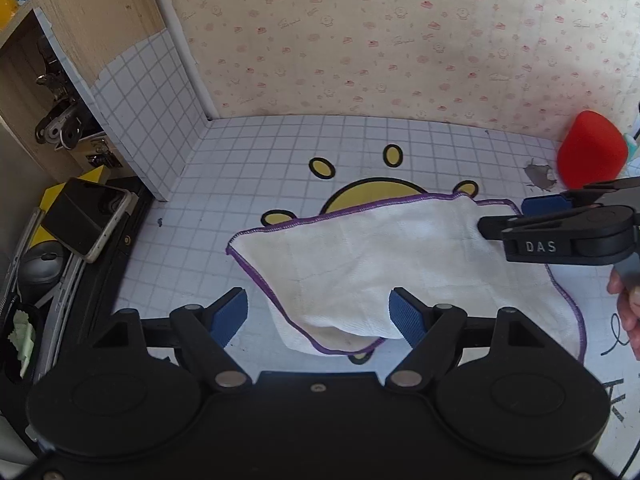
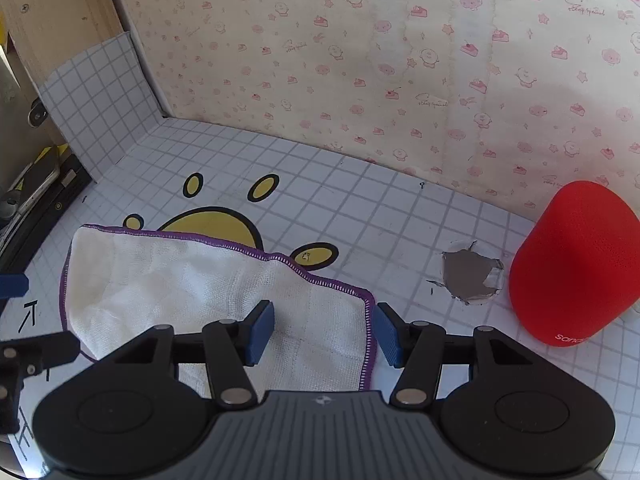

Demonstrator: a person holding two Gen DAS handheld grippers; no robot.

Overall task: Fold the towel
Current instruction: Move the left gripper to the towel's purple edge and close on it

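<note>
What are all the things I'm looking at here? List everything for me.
towel: one, white with purple hem, partly folded on the table, near edge doubled over
table: one, white grid cover with yellow cartoon print and a torn patch
speaker: one, red, right of the towel by the wall
wall: cream, pink cartoon print
shelf unit: one, wooden, left side, metal parts inside
phone: one, dark, left of the table
left hand-held gripper: open over the towel's near fold
right hand-held gripper: open, astride the towel's right hem
hand: holding the right gripper

"DAS" on the right hand-held gripper (image 1: 500, 216); "sana" on red speaker (image 2: 576, 264)
</note>
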